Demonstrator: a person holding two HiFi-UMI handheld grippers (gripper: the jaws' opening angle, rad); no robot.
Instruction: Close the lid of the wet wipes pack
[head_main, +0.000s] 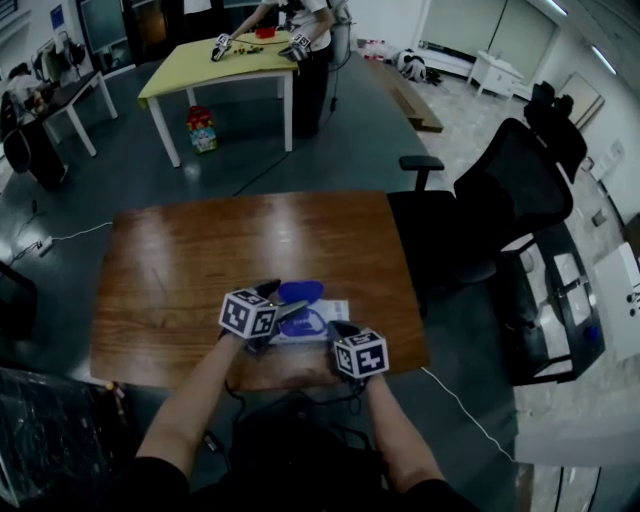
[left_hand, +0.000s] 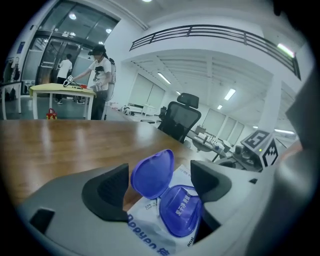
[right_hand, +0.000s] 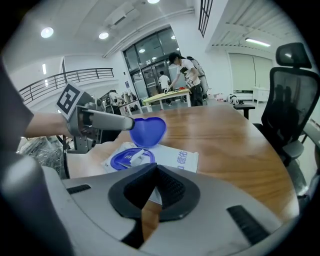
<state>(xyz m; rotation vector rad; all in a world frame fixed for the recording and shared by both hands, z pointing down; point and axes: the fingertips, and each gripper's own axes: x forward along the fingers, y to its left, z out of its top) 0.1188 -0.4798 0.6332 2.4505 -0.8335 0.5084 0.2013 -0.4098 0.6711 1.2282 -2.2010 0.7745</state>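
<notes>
Low in the centre of the head view, on your brown wooden table (head_main: 200, 250), lies the flat white plastic wet wipes pack (head_main: 326, 322). Its blue, rounded flip lid (head_main: 300, 291) stands open, hinged back toward the table's far side. Your left gripper (left_hand: 161, 180) has its jaws spread wide. In the left gripper view the raised lid sits between them, nearer the jaw at the picture's left; whether it touches that jaw cannot be told. Below the lid, the blue oval dispensing ring (left_hand: 181, 210) lies uncovered. Your right gripper (right_hand: 156, 186) has its jaws pressed together on nothing, at the near edge of the pack, lower centre of its own view.

Closing looks barely begun, since the lid stands fully up. The next move likely calls for tipping the lid forward and down onto the ring, then pressing until it seats. Your right gripper could steady the light pack so it does not slide.
</notes>
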